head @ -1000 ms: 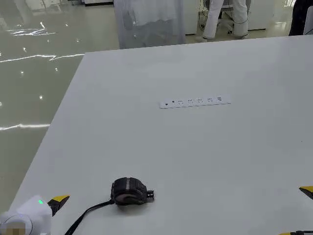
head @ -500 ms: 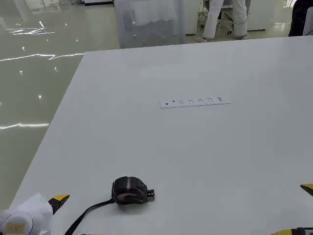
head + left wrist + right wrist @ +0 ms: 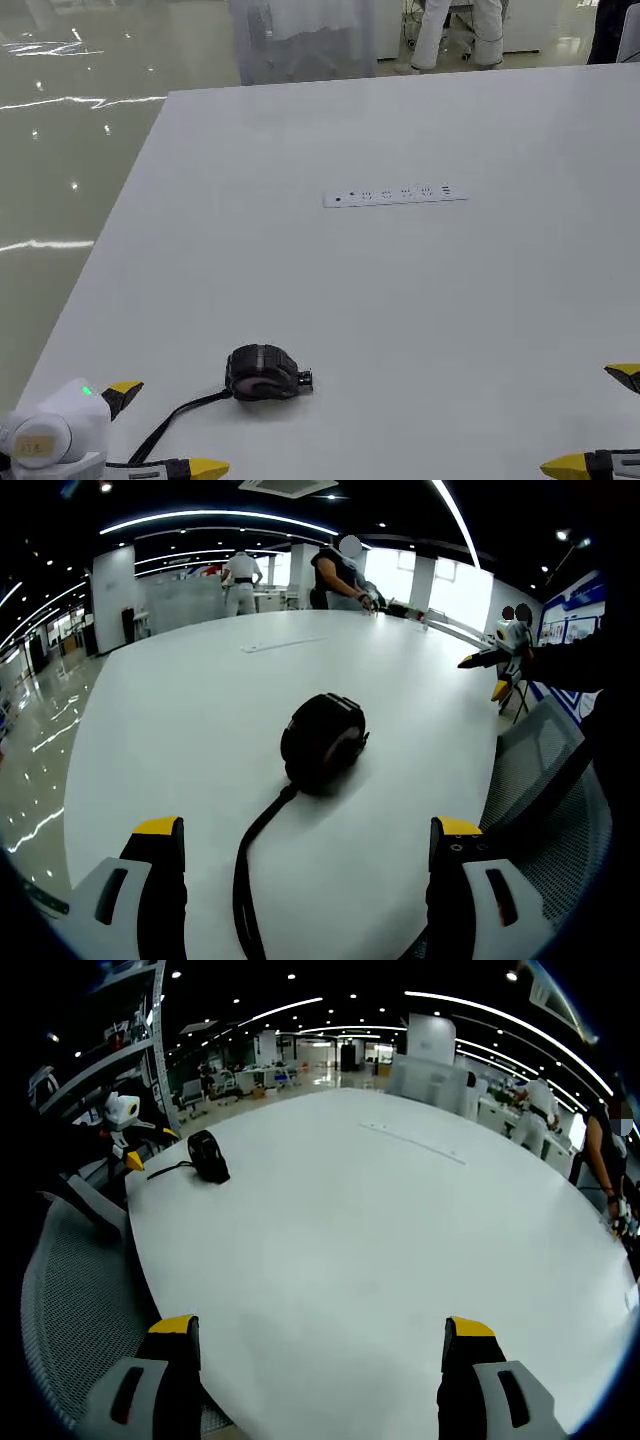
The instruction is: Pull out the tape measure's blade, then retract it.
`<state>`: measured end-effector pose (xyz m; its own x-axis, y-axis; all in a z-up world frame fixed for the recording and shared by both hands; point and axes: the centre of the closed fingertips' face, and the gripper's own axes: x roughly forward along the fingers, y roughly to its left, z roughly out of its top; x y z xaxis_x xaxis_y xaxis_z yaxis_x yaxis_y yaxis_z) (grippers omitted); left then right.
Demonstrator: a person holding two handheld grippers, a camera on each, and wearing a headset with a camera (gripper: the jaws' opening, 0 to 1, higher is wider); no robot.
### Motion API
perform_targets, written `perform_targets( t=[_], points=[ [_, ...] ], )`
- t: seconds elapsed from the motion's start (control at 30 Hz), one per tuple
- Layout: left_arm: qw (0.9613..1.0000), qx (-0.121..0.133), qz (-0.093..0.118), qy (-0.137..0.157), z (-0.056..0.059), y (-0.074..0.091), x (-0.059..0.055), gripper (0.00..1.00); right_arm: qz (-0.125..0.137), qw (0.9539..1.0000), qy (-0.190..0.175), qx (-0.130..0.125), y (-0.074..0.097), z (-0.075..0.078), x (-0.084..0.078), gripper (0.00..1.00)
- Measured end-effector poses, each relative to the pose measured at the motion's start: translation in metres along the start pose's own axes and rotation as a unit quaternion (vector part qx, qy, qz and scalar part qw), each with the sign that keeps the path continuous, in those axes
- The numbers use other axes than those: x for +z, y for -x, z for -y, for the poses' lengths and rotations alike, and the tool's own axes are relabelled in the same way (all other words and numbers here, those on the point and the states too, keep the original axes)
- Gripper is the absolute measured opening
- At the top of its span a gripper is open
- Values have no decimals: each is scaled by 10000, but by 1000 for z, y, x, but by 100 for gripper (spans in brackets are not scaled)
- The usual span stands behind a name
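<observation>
A big white counter (image 3: 400, 300) takes up most of the head view. To its left is a shiny floor (image 3: 60, 120) with light lines on it. At the far edge of the counter stands a person (image 3: 455, 30) in white; you can see just the legs.

The left claw (image 3: 165, 427) is at the near left corner of the counter. Its two yellow-tipped jaws are wide apart and hold nothing. In the left gripper view, the left claw (image 3: 307, 828) points right at the tape measure, and the tape sits a little way in front of the jaws, not touching them. The right claw (image 3: 594, 418) is at the near right edge, well apart from the tape. Its jaws are wide apart too, with just bare counter between them, as the right gripper view shows for the right claw (image 3: 321, 1326).

A long white power strip (image 3: 395, 195) lies flat near the middle of the counter, far from both claws.

The tape measure (image 3: 262, 373) is black and round. It rests on the counter near the front left, just beside the left claw. A small dark tab sticks out of its side toward the right claw. No long blade is out.

A thin black strap (image 3: 180, 420) runs from the tape back toward the left claw and lies between its jaws.
</observation>
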<state>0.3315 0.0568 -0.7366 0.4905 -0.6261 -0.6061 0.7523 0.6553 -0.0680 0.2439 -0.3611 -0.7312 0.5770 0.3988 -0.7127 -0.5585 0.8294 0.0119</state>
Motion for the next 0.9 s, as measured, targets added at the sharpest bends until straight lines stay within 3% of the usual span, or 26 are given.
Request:
perform_targets(
  t=[0.63, 0.9],
  points=[
    [9997, 42, -93, -216, -2, 5, 7, 99, 73, 9990, 330, 278, -16, -7, 22, 99],
    [9984, 54, -135, -554, -3, 1, 24, 99, 143, 9982, 392, 432, -22, -8, 32, 99]
  ],
)
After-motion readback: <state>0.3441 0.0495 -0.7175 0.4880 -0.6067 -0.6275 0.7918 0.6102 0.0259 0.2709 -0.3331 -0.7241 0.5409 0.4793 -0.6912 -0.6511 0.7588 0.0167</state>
